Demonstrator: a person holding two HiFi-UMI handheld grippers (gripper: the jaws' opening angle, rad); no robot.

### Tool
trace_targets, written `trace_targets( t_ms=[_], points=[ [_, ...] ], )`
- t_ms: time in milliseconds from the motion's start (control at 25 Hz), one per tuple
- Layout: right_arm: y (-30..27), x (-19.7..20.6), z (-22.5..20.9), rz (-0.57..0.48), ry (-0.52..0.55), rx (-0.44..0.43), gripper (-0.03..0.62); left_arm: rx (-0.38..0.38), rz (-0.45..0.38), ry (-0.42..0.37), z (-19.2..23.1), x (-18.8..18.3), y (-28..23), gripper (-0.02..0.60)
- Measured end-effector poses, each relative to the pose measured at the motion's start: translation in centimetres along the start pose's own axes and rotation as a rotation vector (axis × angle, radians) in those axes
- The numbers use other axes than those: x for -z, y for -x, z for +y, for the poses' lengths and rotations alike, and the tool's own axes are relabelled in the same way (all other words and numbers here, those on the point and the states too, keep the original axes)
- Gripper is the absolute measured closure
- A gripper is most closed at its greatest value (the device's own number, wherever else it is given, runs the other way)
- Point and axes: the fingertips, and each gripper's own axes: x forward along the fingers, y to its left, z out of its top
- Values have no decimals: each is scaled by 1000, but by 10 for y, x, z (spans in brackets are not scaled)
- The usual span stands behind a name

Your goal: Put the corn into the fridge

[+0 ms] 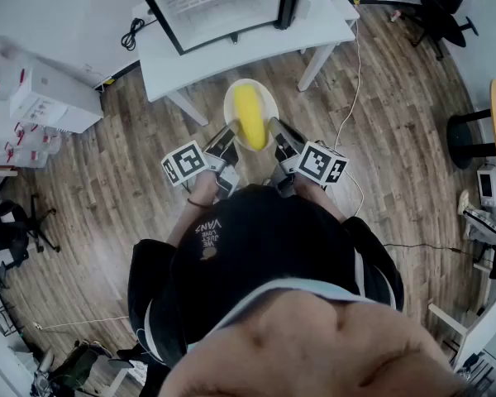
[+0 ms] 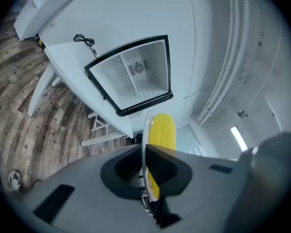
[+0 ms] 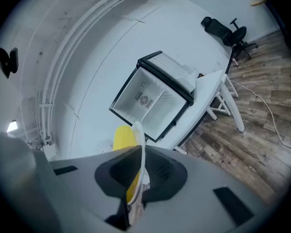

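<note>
Closest to the head camera is the person's dark top, filling the lower middle of the view. Just beyond it, both hands reach forward with the grippers side by side. On the left, the left gripper has its jaws closed on the left rim of a white plate; its own view shows the thin rim pinched edge-on between the dark pads. Lying lengthwise on the plate, between the two grippers, is the yellow corn, held above the wooden floor and not yet inside the fridge. On the right, the right gripper has its jaws clamped on the plate's opposite rim, again with the rim seen edge-on between the pads in that gripper's view. Both grippers point roughly level, slightly downward.

Ahead of the plate stands a white table carrying the fridge, whose front is open and shows a pale interior with a wire shelf. White boxes sit on the floor at far left, and a black office chair stands at far right.
</note>
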Motion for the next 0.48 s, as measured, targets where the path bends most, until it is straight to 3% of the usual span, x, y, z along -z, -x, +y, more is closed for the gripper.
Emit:
trace_targets(
  t_ms=[480],
  points=[
    [7, -2, 0, 6, -9, -18, 568, -9, -9, 10, -4, 7, 0, 551]
  ],
)
